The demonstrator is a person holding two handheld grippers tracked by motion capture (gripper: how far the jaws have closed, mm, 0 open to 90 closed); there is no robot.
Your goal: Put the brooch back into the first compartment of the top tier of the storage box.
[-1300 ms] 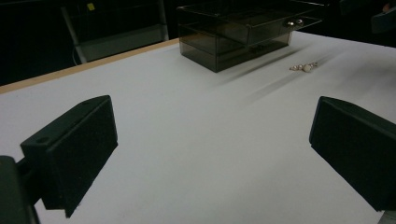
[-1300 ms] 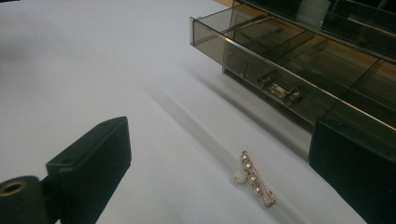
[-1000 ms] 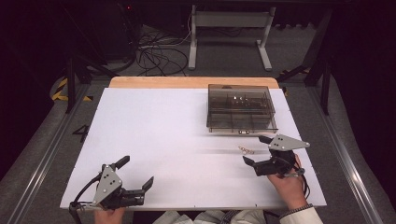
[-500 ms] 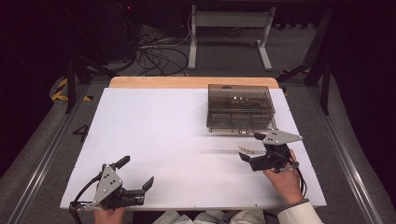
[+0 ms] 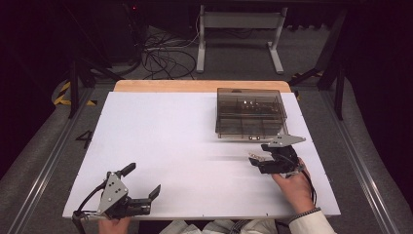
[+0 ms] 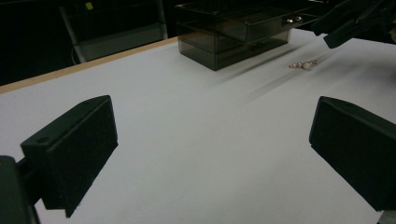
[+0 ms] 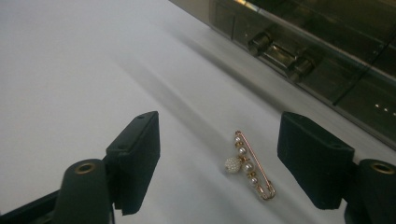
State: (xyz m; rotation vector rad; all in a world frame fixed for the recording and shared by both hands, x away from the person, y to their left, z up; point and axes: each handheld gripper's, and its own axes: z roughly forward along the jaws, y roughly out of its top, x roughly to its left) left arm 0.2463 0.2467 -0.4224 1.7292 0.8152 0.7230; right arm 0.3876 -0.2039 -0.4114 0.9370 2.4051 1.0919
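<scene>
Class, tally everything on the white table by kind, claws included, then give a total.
Claws: 2, left and right
Smoky drawer box: 1
Pearl pin: 1
Total: 4

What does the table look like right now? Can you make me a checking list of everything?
Surface: white table top with a wooden strip along the far edge; flat and bare in the middle.
Job's things: a gold pin with pearls lies flat on the table; a smoky see-through drawer box stands just behind it, drawers shut.
Clutter: nothing seen.
Grippers: right gripper has the pin between its jaws, which have just been closing; the pads don't touch it yet. Left gripper rests near the front edge, jaws wide open, nothing between them.
Cables: a black cable trails from each gripper; a tangle lies on the floor beyond the table.
Surroundings: dark room, grey metal frame behind.
</scene>
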